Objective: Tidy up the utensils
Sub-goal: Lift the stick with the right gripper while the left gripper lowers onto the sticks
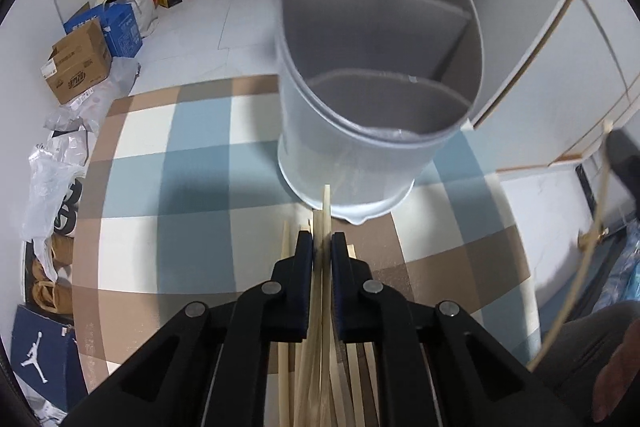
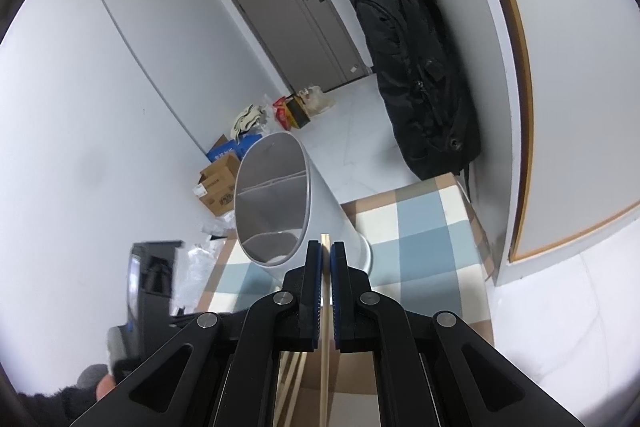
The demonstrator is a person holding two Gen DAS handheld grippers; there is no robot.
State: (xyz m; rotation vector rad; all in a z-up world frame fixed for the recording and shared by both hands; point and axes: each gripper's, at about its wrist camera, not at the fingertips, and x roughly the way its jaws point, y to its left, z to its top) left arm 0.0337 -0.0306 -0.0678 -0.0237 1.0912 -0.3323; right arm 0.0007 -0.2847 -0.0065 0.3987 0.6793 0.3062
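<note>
A grey round utensil holder [image 1: 372, 75] with inner dividers stands on a checked tablecloth [image 1: 192, 163]; it also shows in the right wrist view [image 2: 276, 203]. My left gripper [image 1: 322, 241] is shut on a wooden chopstick [image 1: 326, 203] whose tip points at the holder's base. More chopsticks [image 1: 286, 307] lie on the cloth beneath it. My right gripper [image 2: 326, 251] is shut on a single wooden chopstick [image 2: 325, 327], held above the table just right of the holder's rim. The holder's compartments look empty.
Cardboard boxes [image 1: 78, 61], plastic bags [image 1: 52, 179] and shoes lie on the floor left of the table. A black bag [image 2: 416, 75] hangs on the wall beyond. A white cabinet [image 1: 560, 39] stands to the right.
</note>
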